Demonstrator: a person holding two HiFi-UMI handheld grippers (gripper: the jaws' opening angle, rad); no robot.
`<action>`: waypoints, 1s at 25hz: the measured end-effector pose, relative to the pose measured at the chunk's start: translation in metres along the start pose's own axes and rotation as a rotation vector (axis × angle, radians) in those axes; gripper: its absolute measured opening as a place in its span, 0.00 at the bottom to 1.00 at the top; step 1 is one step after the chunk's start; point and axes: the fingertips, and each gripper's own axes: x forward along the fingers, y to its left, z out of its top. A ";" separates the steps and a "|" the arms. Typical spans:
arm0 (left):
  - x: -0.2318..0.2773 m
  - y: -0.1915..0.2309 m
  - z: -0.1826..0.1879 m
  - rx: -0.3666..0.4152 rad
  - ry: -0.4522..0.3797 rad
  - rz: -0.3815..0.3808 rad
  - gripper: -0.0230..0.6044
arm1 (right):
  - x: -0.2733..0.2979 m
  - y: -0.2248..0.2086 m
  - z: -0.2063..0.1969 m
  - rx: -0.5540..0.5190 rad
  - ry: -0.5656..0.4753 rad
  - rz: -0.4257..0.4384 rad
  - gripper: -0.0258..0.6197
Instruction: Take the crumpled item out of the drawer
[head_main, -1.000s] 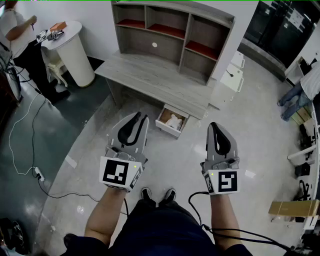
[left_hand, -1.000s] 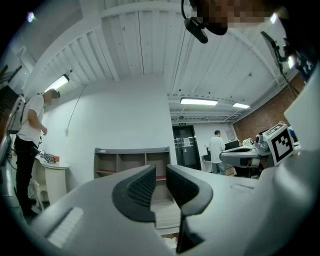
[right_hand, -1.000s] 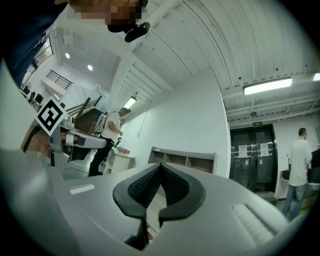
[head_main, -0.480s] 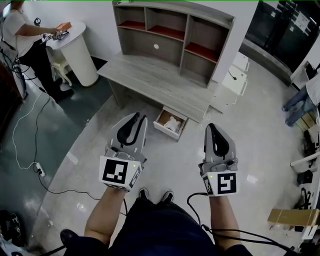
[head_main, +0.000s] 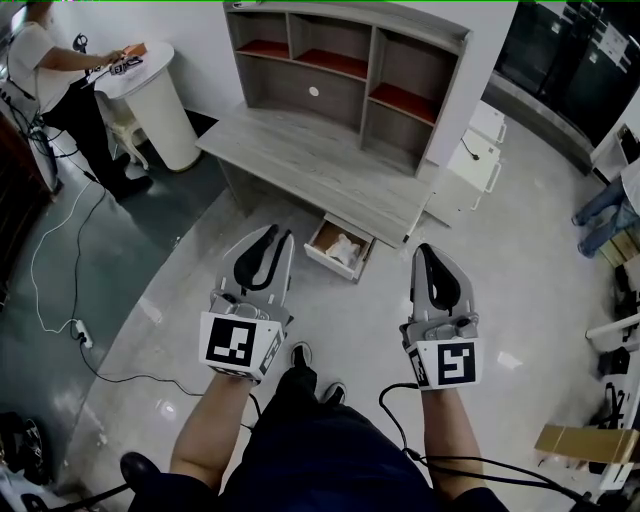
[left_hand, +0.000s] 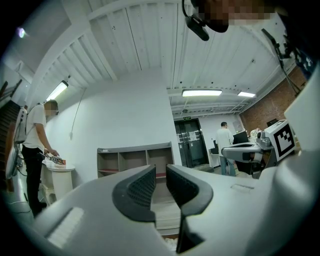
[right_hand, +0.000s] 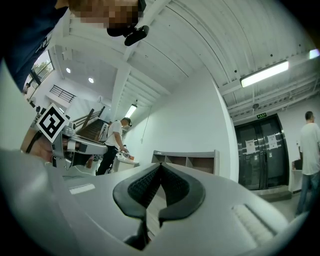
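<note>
A small wooden drawer (head_main: 322, 260) stands pulled out under the grey desk (head_main: 320, 160), and a crumpled white item (head_main: 343, 246) lies inside it. Both grippers hover in the air short of the drawer, touching nothing. In the head view my left gripper (head_main: 283, 234) is to the drawer's left. A narrow gap shows between its pads in the left gripper view (left_hand: 161, 175), with nothing in it. My right gripper (head_main: 427, 249) is to the drawer's right. Its pads meet in the right gripper view (right_hand: 160, 170) and hold nothing.
A grey shelf unit (head_main: 340, 60) rises at the back of the desk. A white folding chair (head_main: 468, 160) stands to the right. At the far left a person (head_main: 40, 70) works at a round white table (head_main: 150, 100). Cables (head_main: 60, 260) trail over the floor. My shoe (head_main: 300, 355) shows below.
The view has shifted slightly toward the desk and one foot has stepped forward. Both grippers keep the same pose and jaw spacing.
</note>
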 end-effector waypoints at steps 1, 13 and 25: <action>0.005 0.000 -0.001 0.003 0.002 0.000 0.14 | 0.003 -0.003 -0.003 0.005 0.005 -0.001 0.05; 0.082 0.035 -0.035 -0.037 0.024 -0.037 0.14 | 0.065 -0.025 -0.031 -0.012 0.068 -0.027 0.05; 0.164 0.092 -0.059 -0.090 0.019 -0.104 0.14 | 0.141 -0.043 -0.059 -0.045 0.146 -0.125 0.05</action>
